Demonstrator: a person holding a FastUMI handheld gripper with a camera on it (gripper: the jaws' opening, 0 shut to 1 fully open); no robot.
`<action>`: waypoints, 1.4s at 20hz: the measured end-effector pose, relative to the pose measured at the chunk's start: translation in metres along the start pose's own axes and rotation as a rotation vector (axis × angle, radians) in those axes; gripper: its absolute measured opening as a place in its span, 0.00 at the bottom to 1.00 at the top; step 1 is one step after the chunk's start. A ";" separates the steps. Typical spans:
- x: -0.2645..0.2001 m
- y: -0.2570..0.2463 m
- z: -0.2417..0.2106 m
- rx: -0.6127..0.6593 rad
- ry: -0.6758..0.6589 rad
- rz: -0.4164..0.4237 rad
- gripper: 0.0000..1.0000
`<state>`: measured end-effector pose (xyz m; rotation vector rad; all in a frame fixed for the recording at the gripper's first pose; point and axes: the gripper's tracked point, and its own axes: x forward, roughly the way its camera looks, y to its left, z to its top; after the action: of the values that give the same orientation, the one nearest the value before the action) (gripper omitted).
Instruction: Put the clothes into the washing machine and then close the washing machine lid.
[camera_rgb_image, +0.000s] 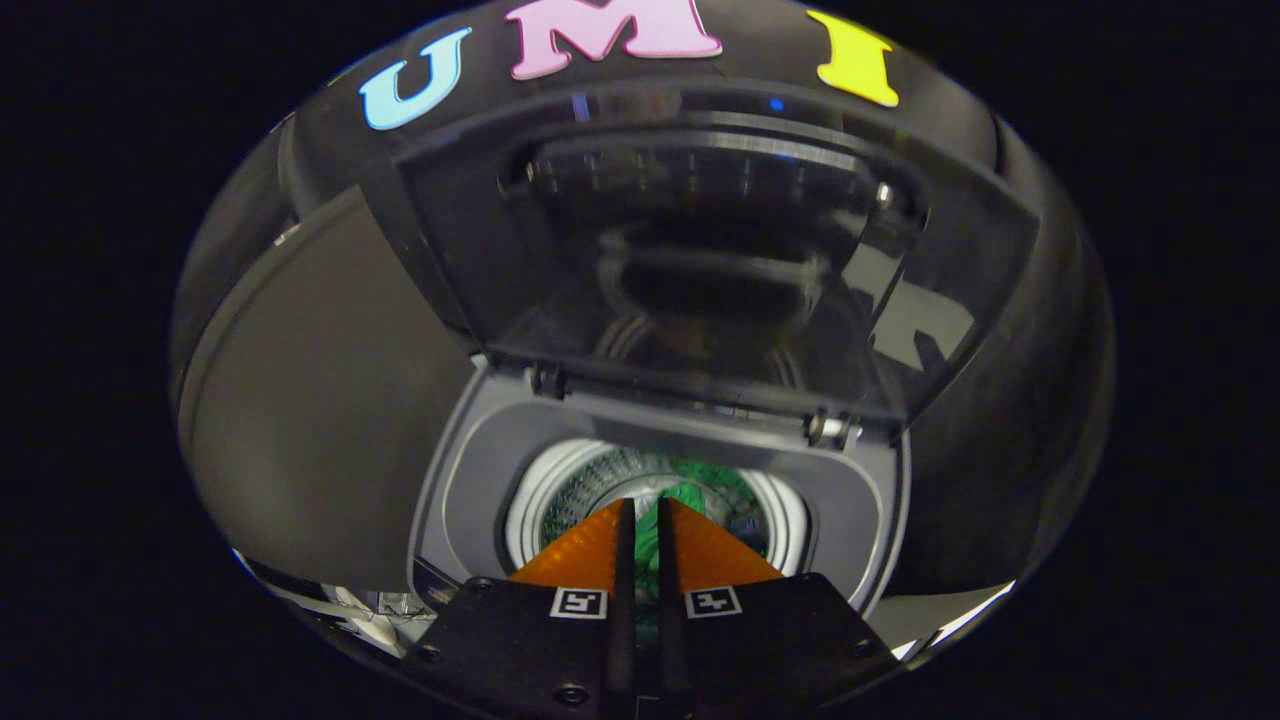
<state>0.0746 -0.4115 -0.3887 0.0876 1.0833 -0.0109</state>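
Gripper view looks down into a top-loading washing machine (880, 520) with a grey rim around a round white-edged drum opening. To the left stands a plain dark grey panel (320, 420). In the middle, the tongs (646, 510) hang over the opening, fingers drawn narrow with a slim gap between them; green cloth shows in that gap, but whether both fingers press on it is unclear. Green clothes (705, 492) lie in the perforated drum (580, 490), just beyond the fingertips, largely covered by the fingers. Behind, the tinted see-through lid (700, 270) stands raised on two hinges, its glass full of dim reflections.
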 end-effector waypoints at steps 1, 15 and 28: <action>0.009 -0.001 -0.014 0.025 0.048 -0.010 0.07; 0.054 -0.011 -0.066 0.150 0.250 -0.096 0.06; 0.031 -0.017 -0.049 0.213 0.100 -0.095 1.00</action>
<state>0.0448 -0.4236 -0.4396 0.2297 1.1827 -0.2096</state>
